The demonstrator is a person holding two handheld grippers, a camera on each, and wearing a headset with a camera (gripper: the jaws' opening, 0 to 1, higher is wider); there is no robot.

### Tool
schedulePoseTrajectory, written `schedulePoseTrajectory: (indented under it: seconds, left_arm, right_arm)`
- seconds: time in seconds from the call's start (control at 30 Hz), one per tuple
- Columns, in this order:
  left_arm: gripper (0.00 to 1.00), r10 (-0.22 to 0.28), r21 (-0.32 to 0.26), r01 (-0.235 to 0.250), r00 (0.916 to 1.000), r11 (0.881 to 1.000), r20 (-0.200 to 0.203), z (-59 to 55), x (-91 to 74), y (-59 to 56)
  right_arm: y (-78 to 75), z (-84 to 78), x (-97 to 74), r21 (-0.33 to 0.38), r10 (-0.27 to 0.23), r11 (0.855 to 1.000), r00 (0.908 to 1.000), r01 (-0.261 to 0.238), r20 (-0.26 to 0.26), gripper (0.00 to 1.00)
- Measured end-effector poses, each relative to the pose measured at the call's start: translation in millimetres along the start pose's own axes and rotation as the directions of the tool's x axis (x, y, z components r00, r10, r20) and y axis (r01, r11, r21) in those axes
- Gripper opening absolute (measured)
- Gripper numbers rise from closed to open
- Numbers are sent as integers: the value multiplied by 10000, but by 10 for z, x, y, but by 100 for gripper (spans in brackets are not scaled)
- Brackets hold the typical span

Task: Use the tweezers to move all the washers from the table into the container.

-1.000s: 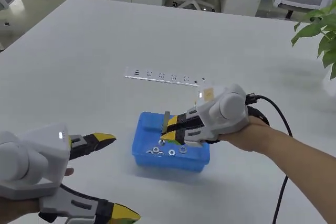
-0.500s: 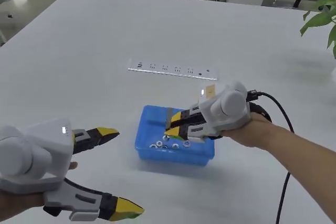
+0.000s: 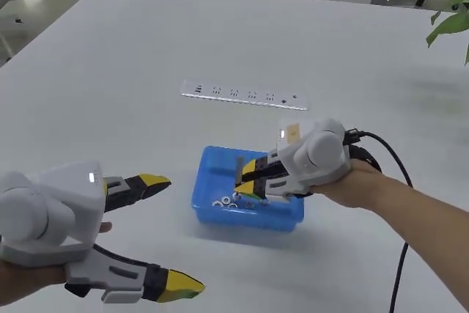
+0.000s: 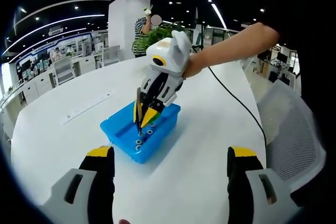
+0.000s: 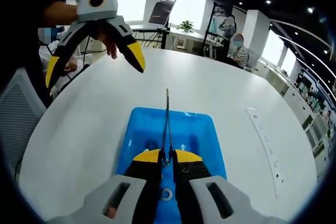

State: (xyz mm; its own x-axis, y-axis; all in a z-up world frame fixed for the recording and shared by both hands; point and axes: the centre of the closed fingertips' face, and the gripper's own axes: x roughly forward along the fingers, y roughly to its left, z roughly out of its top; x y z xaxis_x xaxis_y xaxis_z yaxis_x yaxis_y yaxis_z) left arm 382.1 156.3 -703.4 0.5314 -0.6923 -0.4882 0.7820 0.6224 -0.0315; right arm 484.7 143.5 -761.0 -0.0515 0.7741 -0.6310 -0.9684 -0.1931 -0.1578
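The right gripper [image 3: 248, 181] hangs over the blue container [image 3: 245, 223], held by a hand with a black cable [image 3: 388, 160] trailing from its rear. Its jaws are drawn nearly together and pinch the tweezers [image 3: 239, 169] between the yellow pads. In the right gripper view, the right gripper [image 5: 167, 156] grips the tweezers [image 5: 167, 116] near their back end, and the thin blades run straight forward over the container [image 5: 139, 129]. In the left gripper view, the right gripper [image 4: 147, 113] tilts downward and the tweezers [image 4: 138, 109] point steeply into the container [image 4: 118, 132], with the tip low among the washers [image 4: 142, 141]. Whether the tip touches or holds one is too small to tell.

The washers [image 3: 224, 202] lie in a loose cluster on the container floor toward its near wall. One washer [image 5: 167, 194] shows just below the right gripper's pads.

The left gripper [image 3: 172, 232] is held to the left of the container and apart from it. Its jaws are spread wide and hold nothing. The left gripper view shows the left gripper [image 4: 170, 153] with its two yellow-tipped jaws far apart and the container between and beyond them. The right gripper view shows the left gripper [image 5: 94, 67] raised above the table [image 3: 110, 71], jaws splayed.

A white power strip [image 3: 245, 96] lies on the table beyond the container, well apart from it.
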Motion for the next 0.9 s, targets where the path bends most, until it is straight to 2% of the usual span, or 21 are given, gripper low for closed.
schedulePoseTrajectory:
  seconds: [0.17,0.37,0.5,0.7,0.9]
  left_arm:
    - [86,134,33,-134,9999,9999,52,22,-6,51]
    - [73,296,224,-299,9995,9993,142,95,14,179]
    - [63,127,705,-119,9999,9974,-109,133,81,260]
    - [51,-84,1194,86,10000,9928,-18,287,214,365]
    - [41,-380,1577,387,9992,9867,-77,395,372,451]
  right_arm:
    - [10,-37,6,-110,17,9999,9999,-19,-126,9]
    - [21,-62,9,-204,57,9998,9998,-61,-206,9]
    - [19,-61,18,-241,55,9997,9998,-59,-179,9]
    - [20,-63,18,-231,37,9997,9999,-40,-169,9]
    - [29,-82,12,-257,42,9997,9998,-47,-220,9]
